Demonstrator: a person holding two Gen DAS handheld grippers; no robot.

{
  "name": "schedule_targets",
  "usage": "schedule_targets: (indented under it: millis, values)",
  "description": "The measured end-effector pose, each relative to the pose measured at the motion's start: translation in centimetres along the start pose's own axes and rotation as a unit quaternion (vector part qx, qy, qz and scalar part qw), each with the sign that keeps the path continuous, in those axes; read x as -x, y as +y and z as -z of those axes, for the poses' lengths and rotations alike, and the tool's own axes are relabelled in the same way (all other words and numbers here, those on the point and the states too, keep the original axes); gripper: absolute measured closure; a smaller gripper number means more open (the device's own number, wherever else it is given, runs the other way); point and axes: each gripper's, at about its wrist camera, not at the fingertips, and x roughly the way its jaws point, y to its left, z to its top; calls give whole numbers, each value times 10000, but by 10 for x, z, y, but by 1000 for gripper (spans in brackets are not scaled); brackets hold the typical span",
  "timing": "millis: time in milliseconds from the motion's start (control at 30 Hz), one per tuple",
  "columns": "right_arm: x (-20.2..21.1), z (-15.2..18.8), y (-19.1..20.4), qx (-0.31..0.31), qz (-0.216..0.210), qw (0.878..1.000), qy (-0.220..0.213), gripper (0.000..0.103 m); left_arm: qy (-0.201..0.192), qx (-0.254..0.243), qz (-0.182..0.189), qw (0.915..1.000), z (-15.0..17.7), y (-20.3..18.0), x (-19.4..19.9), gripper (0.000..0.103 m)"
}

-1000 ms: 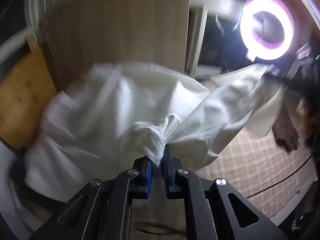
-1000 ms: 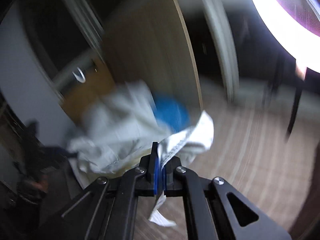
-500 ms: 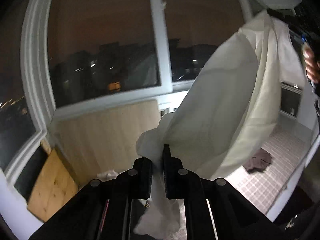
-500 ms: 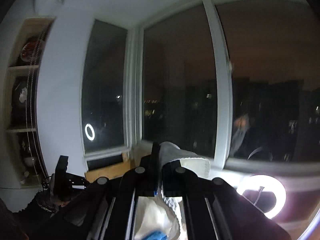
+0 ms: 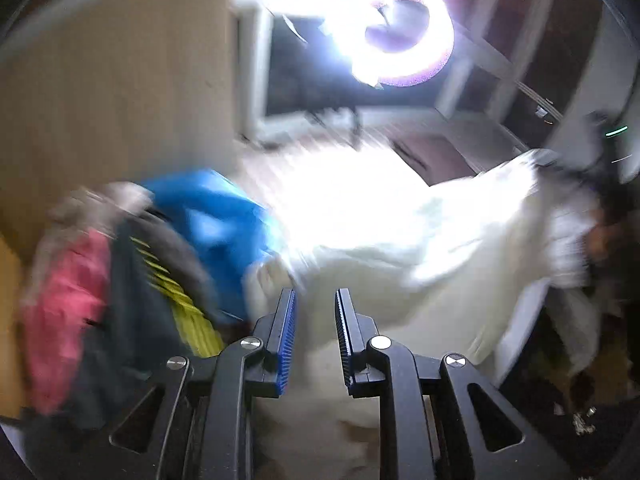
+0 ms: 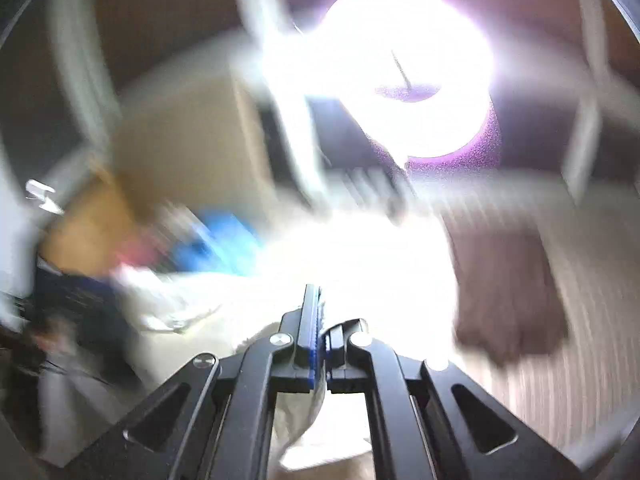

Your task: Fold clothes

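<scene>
A white garment (image 5: 400, 248) lies spread and blurred over the floor, glaring under the lamp. My left gripper (image 5: 316, 292) points down at its near edge and its jaws are opening. The blue pads stand apart, cloth shows in the gap behind them, and neither pad presses on it. My right gripper (image 6: 322, 312) is shut on a fold of the white garment (image 6: 304, 412), which hangs below its fingers. In the left wrist view the garment's far corner rises to a dark blurred shape at the right edge.
A pile of clothes sits at the left: a blue piece (image 5: 216, 216), a pink one (image 5: 64, 304) and a dark one with yellow stripes (image 5: 172, 292). A ring light (image 5: 400, 28) glares ahead. A brown garment (image 6: 508, 292) lies on the striped mat. A wooden panel (image 5: 112, 100) stands behind.
Both views swung from the window down to the floor. The white garment came down from hanging in the air. My left jaws parted off the cloth they pinched; the right stays shut on it.
</scene>
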Motion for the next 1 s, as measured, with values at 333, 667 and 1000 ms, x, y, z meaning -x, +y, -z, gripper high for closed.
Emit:
schedule_targets:
  millis: [333,667,1000]
  values:
    - [-93,87,-49,-213,-441,9904,1292,101,932,-553,465,9930,16,-100,-73,64]
    - [-44,70,-123,-396,-806,9937,669,101,1444,-959,-449,9838,30,-154,-174,57]
    - [-84,82,-161,34,-1479,9806,1283,72,595,-20,65,9982,46,-228,-114,56]
